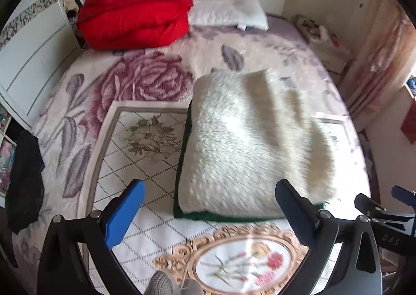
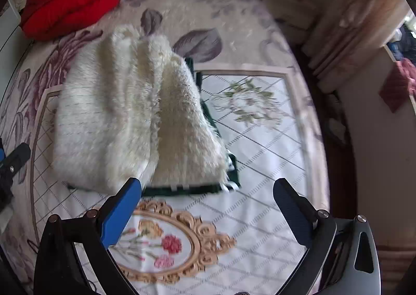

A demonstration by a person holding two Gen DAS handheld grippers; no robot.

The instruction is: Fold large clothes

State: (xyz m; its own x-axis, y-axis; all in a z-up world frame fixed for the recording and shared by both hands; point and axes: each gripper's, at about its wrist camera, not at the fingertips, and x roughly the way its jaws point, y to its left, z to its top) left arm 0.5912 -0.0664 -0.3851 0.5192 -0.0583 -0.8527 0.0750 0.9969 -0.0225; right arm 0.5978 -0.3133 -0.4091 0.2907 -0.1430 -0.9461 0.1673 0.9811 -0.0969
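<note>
Both tools, left [image 1: 210, 206] and right [image 2: 208, 204], hover spread above the folded fleece garment [image 1: 249, 144]

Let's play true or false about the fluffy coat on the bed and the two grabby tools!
1. The fluffy cream coat lies folded on the bed. True.
2. The left tool is squeezing the coat. False: it is open and holds nothing.
3. The right tool is open too. True.
4. The coat has a blue outside. False: dark green shows along its edges.
5. A red quilt sits beside a white pillow at the bed's far end. True.
</note>
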